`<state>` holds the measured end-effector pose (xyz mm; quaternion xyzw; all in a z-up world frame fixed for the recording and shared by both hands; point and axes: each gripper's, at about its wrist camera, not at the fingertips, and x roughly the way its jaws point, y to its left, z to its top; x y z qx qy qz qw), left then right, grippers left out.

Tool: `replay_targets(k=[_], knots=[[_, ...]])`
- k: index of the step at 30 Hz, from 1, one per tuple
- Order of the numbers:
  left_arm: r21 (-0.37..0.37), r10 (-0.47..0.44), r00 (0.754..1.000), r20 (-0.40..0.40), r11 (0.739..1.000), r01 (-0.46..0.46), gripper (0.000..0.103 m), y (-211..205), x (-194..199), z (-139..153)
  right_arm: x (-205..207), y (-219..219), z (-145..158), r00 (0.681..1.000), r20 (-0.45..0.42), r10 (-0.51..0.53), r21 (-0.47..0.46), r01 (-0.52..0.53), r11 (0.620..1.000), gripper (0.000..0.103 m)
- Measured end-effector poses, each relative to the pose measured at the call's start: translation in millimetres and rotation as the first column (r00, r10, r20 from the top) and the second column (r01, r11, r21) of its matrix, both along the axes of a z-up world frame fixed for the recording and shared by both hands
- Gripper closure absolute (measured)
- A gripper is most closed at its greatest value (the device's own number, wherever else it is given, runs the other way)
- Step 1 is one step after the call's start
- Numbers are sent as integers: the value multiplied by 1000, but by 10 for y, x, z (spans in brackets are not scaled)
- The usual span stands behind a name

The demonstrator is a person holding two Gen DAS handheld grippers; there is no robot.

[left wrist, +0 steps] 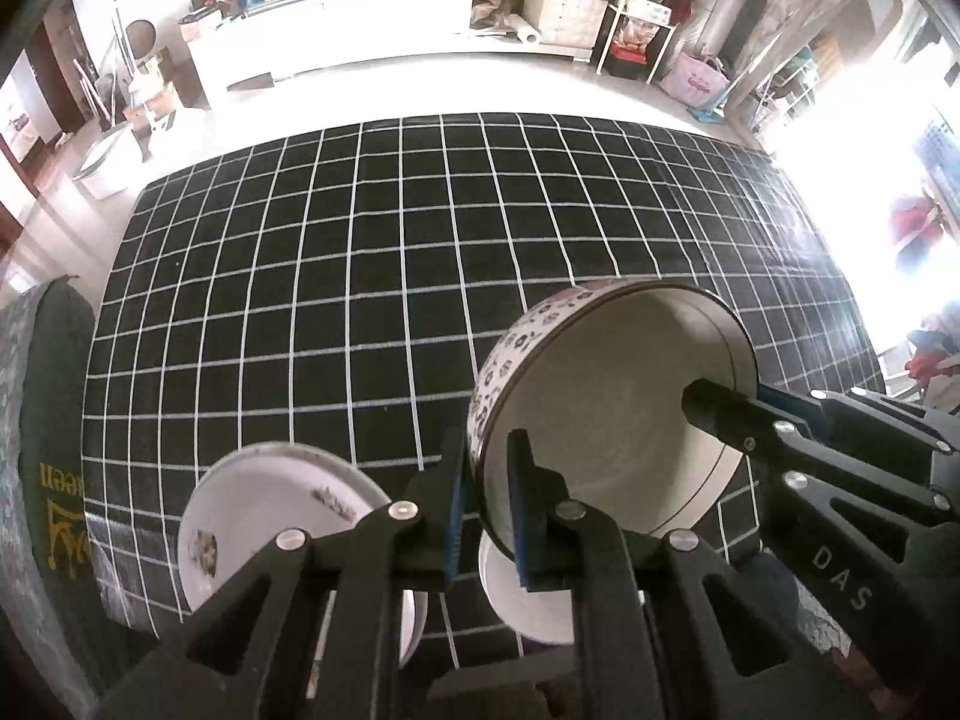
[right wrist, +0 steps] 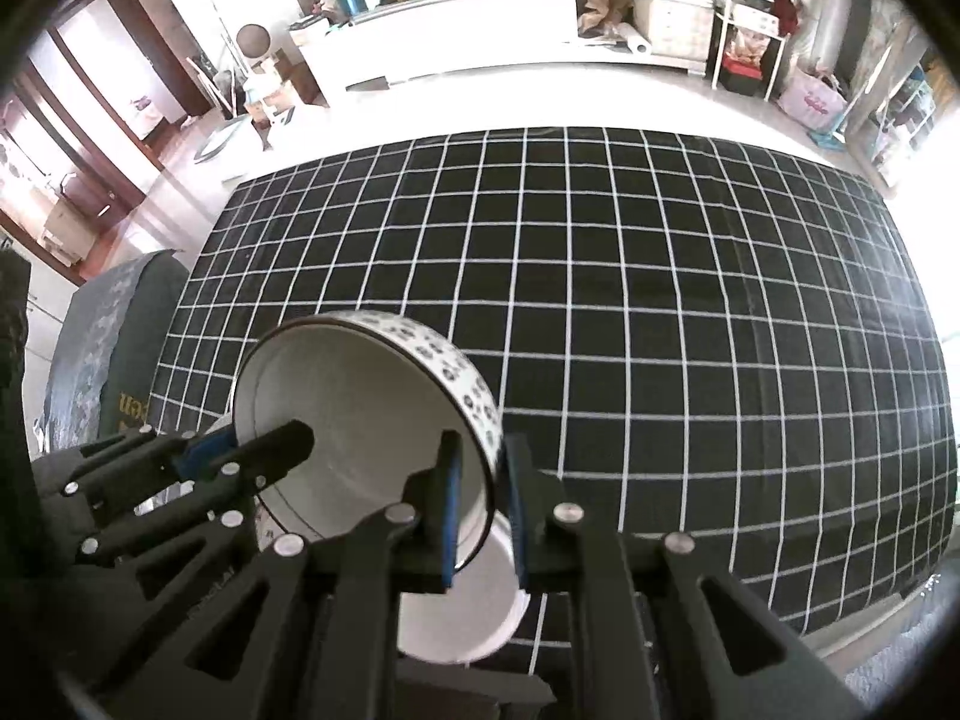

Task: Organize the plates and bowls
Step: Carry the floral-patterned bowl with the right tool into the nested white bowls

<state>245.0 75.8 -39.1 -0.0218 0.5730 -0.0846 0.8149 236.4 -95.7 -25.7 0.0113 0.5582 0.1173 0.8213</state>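
Note:
A white bowl (left wrist: 612,420) with a dark flower pattern on its outer wall hangs tilted above the black checked tablecloth (left wrist: 372,276). My left gripper (left wrist: 487,510) is shut on its left rim. My right gripper (right wrist: 483,510) is shut on its opposite rim; it also shows in the left wrist view (left wrist: 720,414). The same bowl (right wrist: 366,420) shows in the right wrist view, with my left gripper (right wrist: 264,450) on its far rim. A white plate (left wrist: 258,522) with brown marks lies at the near left. A plain white dish (left wrist: 528,606) lies under the bowl, also in the right wrist view (right wrist: 462,612).
A dark green cushioned chair (left wrist: 54,480) stands by the table's left edge. The tablecloth (right wrist: 660,330) stretches far ahead and to the right. Beyond the table are a white floor, a long white cabinet (left wrist: 390,18) and cluttered shelves.

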Motion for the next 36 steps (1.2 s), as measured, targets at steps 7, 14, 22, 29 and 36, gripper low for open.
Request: replay_targets(k=[7, 14, 22, 29, 36], knots=[[-13, -1, 999, -46, 1000, 1, 92, -72, -318, -141, -229, -1, -89, 1000, -28, -2, -8, 2, 1000, 85], [-6, -6, 995, -98, 1000, 6, 92, -153, -565, -398, -410, -18, -363, 995, -99, -13, -10, 12, 1000, 86], [-17, -10, 990, -144, 1000, 7, 92, -191, -753, -652, -485, -30, -609, 986, -167, -22, -11, 20, 1000, 86], [-21, -5, 988, -157, 1000, 2, 92, -195, -781, -762, -488, -31, -647, 984, -178, -15, -23, 11, 1000, 85], [-32, -3, 988, -151, 999, -2, 92, -94, -757, -936, -465, -61, -747, 979, -205, -11, -10, 9, 1000, 85]])
